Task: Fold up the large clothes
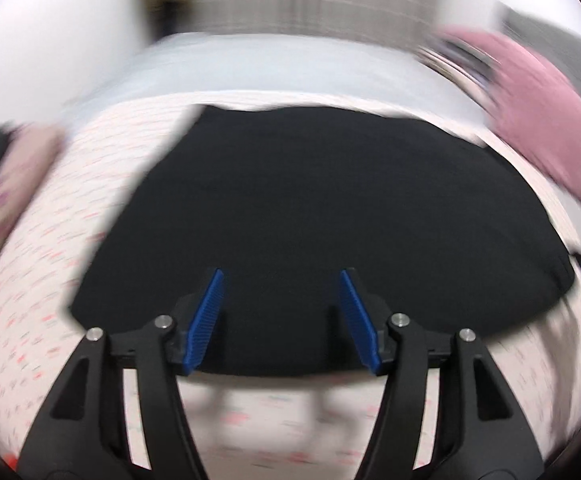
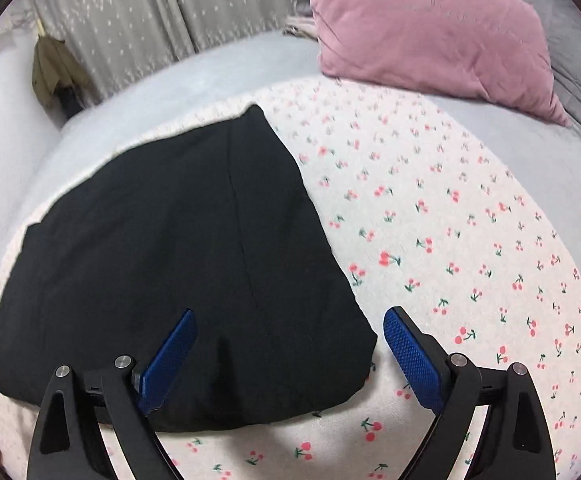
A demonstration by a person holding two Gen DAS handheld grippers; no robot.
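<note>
A black garment (image 1: 322, 216) lies folded flat into a compact block on a white cherry-print sheet (image 1: 30, 264). My left gripper (image 1: 282, 276) is open and empty, its blue pads just above the garment's near edge. In the right wrist view the same black garment (image 2: 170, 240) lies left of centre on the cherry-print sheet (image 2: 470, 240). My right gripper (image 2: 290, 316) is open and empty, over the garment's near right corner. The left wrist view is motion-blurred.
A pink pillow (image 2: 430, 32) lies at the far right of the bed, also blurred in the left wrist view (image 1: 546, 120). A grey bedsheet (image 2: 210, 68) borders the cherry sheet. Grey dotted curtains (image 2: 130, 8) and an olive jacket (image 2: 54, 68) stand behind.
</note>
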